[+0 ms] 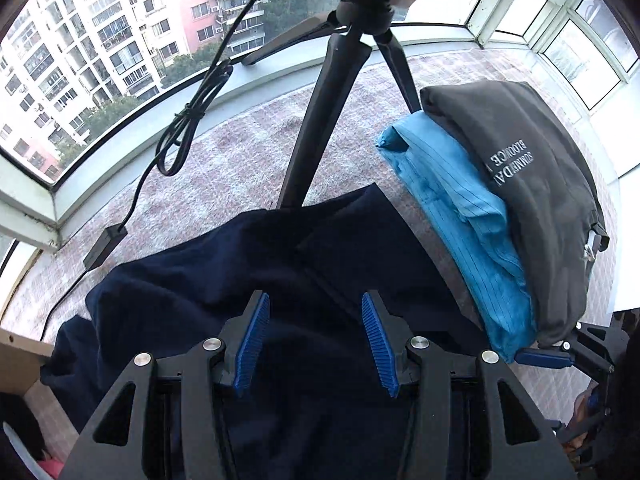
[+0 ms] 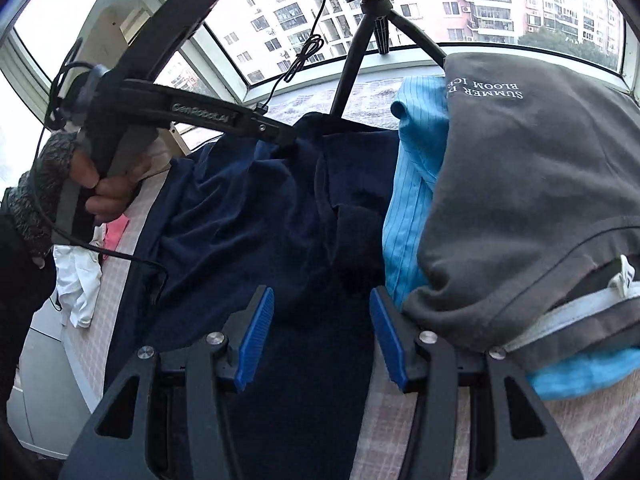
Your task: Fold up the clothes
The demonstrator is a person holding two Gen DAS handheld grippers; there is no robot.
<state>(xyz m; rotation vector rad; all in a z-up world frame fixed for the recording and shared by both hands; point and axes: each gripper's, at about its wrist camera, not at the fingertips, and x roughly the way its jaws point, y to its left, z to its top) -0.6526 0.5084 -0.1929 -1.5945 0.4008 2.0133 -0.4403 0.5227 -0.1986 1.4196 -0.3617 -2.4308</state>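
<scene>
Lying under both spread fingers [image 1: 256, 336]: navy garment [image 1: 192, 280] | folded stack [image 1: 520, 200] right

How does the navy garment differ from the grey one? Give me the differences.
The navy garment lies spread and rumpled directly on the surface; the grey garment is folded and stacked on a folded blue garment. The grey garment shows white lettering; the navy garment shows none. Both are dark fabric and lie beside each other.
</scene>
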